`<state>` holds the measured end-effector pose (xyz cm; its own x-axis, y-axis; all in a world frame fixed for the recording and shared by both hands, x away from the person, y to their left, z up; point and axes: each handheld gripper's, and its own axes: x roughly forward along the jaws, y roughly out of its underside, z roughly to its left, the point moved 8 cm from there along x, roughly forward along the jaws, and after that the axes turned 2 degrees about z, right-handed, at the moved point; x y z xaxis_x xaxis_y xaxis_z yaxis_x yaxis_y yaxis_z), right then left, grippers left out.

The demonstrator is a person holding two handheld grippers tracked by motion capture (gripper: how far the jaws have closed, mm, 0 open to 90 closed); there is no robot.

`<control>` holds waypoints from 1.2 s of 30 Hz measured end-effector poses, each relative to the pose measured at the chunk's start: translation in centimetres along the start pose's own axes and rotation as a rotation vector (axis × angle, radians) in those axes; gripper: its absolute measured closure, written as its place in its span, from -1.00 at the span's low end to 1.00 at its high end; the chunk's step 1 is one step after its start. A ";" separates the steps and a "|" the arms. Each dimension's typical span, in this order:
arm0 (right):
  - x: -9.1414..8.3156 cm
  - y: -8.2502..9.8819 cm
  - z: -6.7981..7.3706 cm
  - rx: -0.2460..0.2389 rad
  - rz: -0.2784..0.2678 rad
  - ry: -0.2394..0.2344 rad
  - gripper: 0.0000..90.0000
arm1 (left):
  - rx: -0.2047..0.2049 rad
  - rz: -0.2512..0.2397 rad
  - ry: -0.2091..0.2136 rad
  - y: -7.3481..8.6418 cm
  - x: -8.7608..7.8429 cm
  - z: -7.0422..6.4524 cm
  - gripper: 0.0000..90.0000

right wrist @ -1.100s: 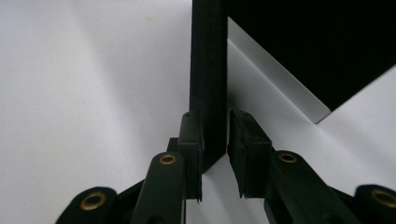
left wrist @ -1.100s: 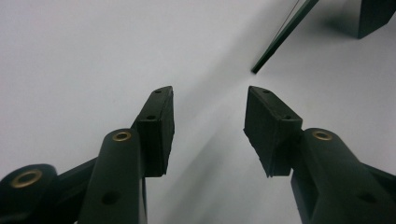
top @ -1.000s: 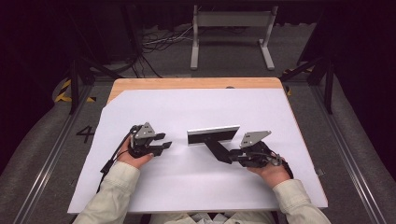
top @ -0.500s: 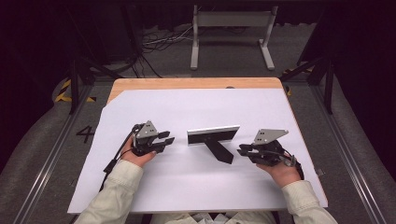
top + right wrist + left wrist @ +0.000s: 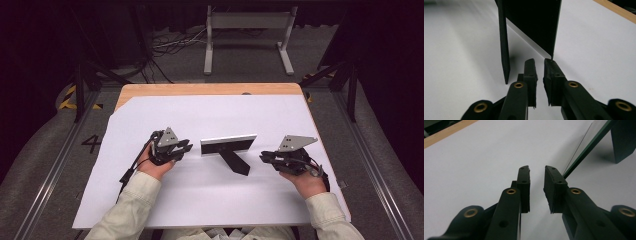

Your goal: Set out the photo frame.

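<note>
Your black-framed upright rectangular panel on its black prop leg (image 5: 228,145) stands at the middle of the white sheet (image 5: 210,200) covering the tabletop. Your left gripper (image 5: 184,147) sits just left of the panel, your right gripper (image 5: 264,157) just right. Both pairs of fingers have been closing, yet remain released, nothing between them.

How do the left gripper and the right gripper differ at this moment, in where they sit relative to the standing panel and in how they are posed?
The left gripper sits close to the standing panel, near its left end; the right gripper sits farther off, past its right end. The left gripper's grey plate tilts steeply, while the right gripper's lies flatter and shows larger. Both jaws have just been closing, with a narrow gap and nothing between them. Both rest low over the white sheet and point inward at the panel.
</note>
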<state>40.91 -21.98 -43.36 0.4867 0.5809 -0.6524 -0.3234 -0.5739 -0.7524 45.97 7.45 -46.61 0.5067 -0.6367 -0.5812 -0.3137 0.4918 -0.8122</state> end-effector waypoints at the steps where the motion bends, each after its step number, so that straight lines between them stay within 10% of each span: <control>1: 0.0 0.1 -0.1 0.002 0.001 -0.001 0.80 | -0.005 -0.001 0.006 0.0 0.1 0.0 0.69; 36: -1.1 0.4 -1.3 0.050 -0.017 0.016 0.99 | -0.010 0.032 0.112 0.5 4.0 -1.3 1.00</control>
<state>41.29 -23.61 -42.82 0.5050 0.5812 -0.6382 -0.3547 -0.5343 -0.7673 46.77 4.41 -49.43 0.4036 -0.6838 -0.6079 -0.3366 0.5069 -0.7936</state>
